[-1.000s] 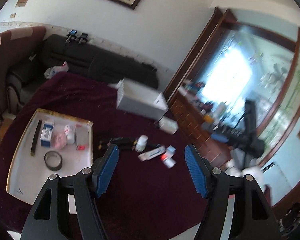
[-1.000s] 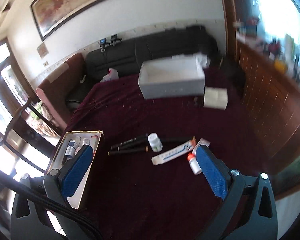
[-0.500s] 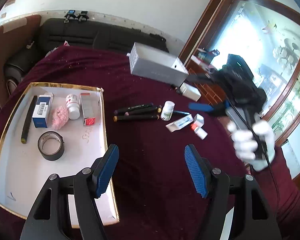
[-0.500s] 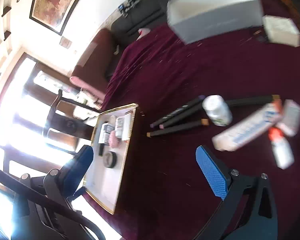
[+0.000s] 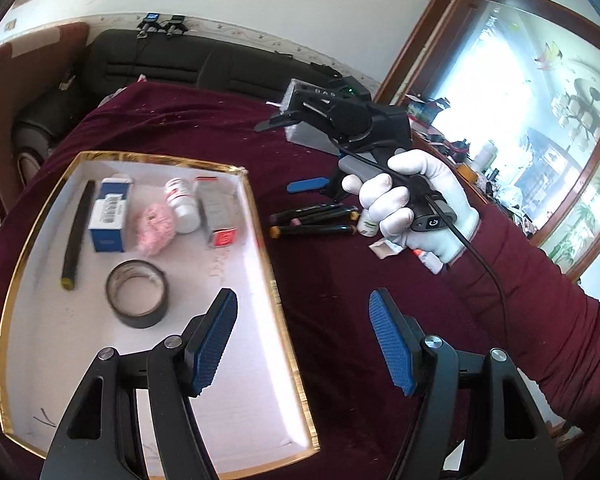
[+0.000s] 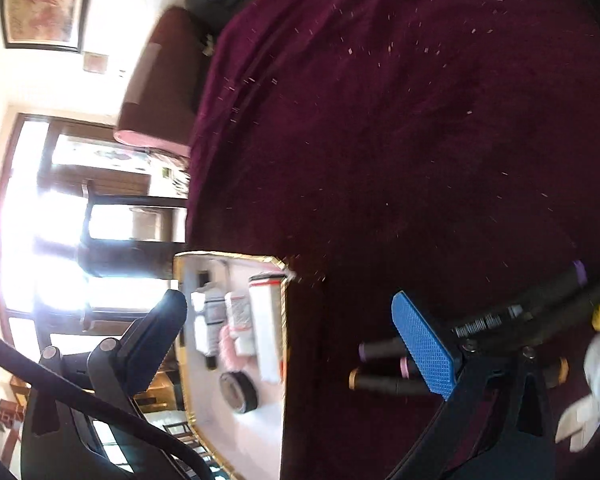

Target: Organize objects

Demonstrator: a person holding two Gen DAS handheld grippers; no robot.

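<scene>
A white gold-rimmed tray [image 5: 256, 216] lies on the maroon cloth and holds a blue-white box [image 5: 109, 216], a pink puff [image 5: 156, 229], a small white bottle [image 5: 182, 204], a grey-red box [image 5: 216, 214], a black stick [image 5: 76, 232] and a tape roll [image 5: 137, 294]. Three black markers [image 5: 316, 222] lie right of it, with a small bottle [image 5: 367, 224] and a tube [image 5: 386, 249]. My left gripper [image 5: 302, 338] is open over the tray's right rim. My right gripper [image 6: 296, 332] is open, low beside the markers [image 6: 388, 380]; it also shows in the left view [image 5: 312, 185].
A grey box [image 5: 304, 136] stands at the far side of the table. A black sofa [image 5: 172, 64] runs behind it. A wooden sideboard with clutter [image 5: 472, 160] is at the right. The tray also shows in the right wrist view [image 6: 284, 344].
My right gripper has dropped down and tilted close to the markers. My left gripper has moved nearer over the tray's right edge.
</scene>
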